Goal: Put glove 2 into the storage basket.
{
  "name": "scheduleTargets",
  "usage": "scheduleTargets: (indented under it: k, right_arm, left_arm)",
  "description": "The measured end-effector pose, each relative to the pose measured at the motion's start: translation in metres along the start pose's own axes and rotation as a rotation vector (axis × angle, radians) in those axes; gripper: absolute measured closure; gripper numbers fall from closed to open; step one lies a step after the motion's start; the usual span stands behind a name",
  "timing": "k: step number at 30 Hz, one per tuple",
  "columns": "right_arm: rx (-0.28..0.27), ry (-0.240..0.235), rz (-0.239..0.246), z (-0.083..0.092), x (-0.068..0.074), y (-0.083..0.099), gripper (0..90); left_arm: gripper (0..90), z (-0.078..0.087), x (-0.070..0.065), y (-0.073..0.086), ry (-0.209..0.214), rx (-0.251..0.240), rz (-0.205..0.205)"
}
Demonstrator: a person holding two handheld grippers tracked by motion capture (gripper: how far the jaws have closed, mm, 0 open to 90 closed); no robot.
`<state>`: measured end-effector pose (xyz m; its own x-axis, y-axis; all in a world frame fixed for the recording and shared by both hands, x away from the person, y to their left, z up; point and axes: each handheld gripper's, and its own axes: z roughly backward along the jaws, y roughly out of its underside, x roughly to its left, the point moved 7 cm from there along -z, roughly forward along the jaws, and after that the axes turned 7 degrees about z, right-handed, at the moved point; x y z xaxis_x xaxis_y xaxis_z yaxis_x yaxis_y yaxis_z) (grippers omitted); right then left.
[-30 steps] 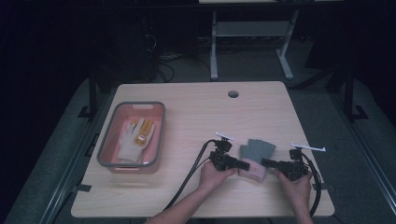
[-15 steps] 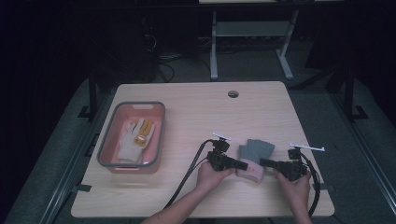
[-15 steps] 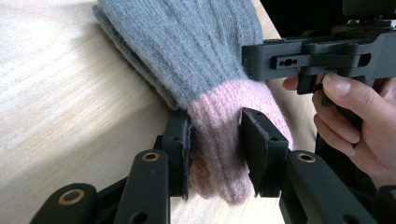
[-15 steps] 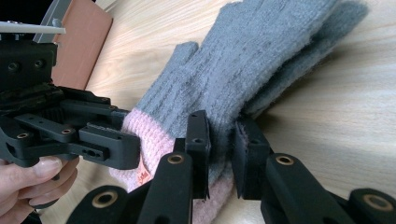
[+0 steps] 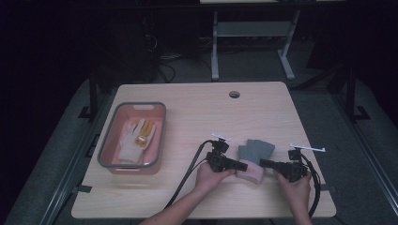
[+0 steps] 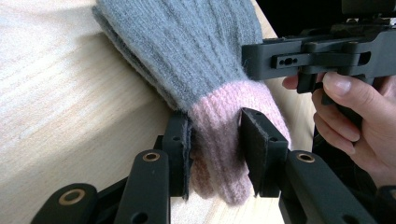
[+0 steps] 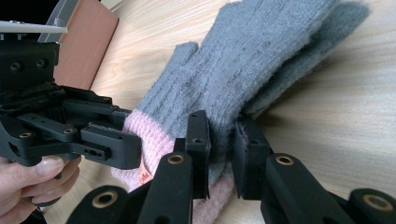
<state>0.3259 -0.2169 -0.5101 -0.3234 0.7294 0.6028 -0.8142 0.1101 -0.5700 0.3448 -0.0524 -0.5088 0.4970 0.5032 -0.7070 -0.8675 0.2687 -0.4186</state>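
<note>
One wooden desk [image 5: 197, 112] carries everything here, with a single round hole [image 5: 234, 94] near its far edge. At its left side sits one pink tray [image 5: 109, 151] with a grey rim, and in it lies one white work glove [image 5: 133, 140] with yellow-orange patches. Near the desk's front edge, right of centre, lies one grey knit glove [image 5: 255, 153] with a pink cuff, resting flat on the wood; the right gripper view shows a second grey layer beneath its fingers, though whether that is another glove cannot be told. Two hands come in from the bottom, each with one tool. The left claw [image 6: 215, 154] is clamped on the pink cuff from one side. The right claw [image 7: 221, 140] is clamped on the grey knit just above the cuff from the other side.
</note>
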Motion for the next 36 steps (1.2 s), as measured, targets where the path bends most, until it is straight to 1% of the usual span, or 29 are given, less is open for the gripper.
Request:
scheduleTargets:
  k: [1, 5, 9, 12, 16, 18, 20, 21, 22, 26, 31, 36]
  right_arm:
    - [0.000, -0.001, 0.001, 0.000, 0.000, 0.000, 77.9]
    - [0.001, -0.006, -0.003, 0.000, 0.002, -0.001, 77.9]
    - [0.007, -0.002, 0.016, 0.000, 0.007, -0.005, 77.9]
    - [0.010, 0.001, 0.031, -0.001, 0.010, -0.008, 77.9]
    - [0.018, 0.002, 0.041, -0.003, 0.015, -0.011, 77.9]
    - [0.019, -0.001, 0.046, -0.004, 0.018, -0.013, 77.9]
    - [0.022, -0.003, 0.049, -0.004, 0.022, -0.015, 77.9]
    - [0.023, -0.002, 0.056, -0.005, 0.023, -0.016, 77.9]
    - [0.025, -0.004, 0.059, -0.005, 0.025, -0.017, 77.9]
    - [0.026, -0.007, 0.075, -0.007, 0.033, -0.023, 77.9]
    - [0.028, -0.019, 0.096, -0.010, 0.046, -0.032, 77.9]
    - [0.031, -0.029, 0.116, -0.015, 0.059, -0.040, 77.9]
  left_arm:
    - [64.3, 0.000, 0.000, 0.000, 0.003, -0.003, 0.004]
    - [64.3, 0.003, 0.000, -0.001, 0.002, -0.009, -0.004]
    - [64.3, 0.008, -0.001, -0.003, 0.003, -0.017, -0.008]
    - [64.3, 0.012, -0.001, -0.003, -0.005, -0.017, -0.019]
    - [64.2, 0.017, -0.001, -0.005, -0.006, -0.023, -0.020]
    - [64.3, 0.021, -0.002, -0.005, -0.007, -0.026, -0.010]
    - [64.3, 0.025, -0.002, -0.005, -0.008, -0.032, -0.020]
    - [64.3, 0.026, -0.003, -0.005, -0.009, -0.035, -0.015]
    - [64.3, 0.029, -0.002, -0.006, -0.012, -0.034, -0.024]
    - [64.2, 0.038, -0.002, -0.007, -0.010, -0.047, -0.022]
    - [64.3, 0.051, -0.001, -0.007, -0.016, -0.057, -0.036]
    - [64.3, 0.064, 0.001, -0.008, -0.021, -0.078, -0.034]
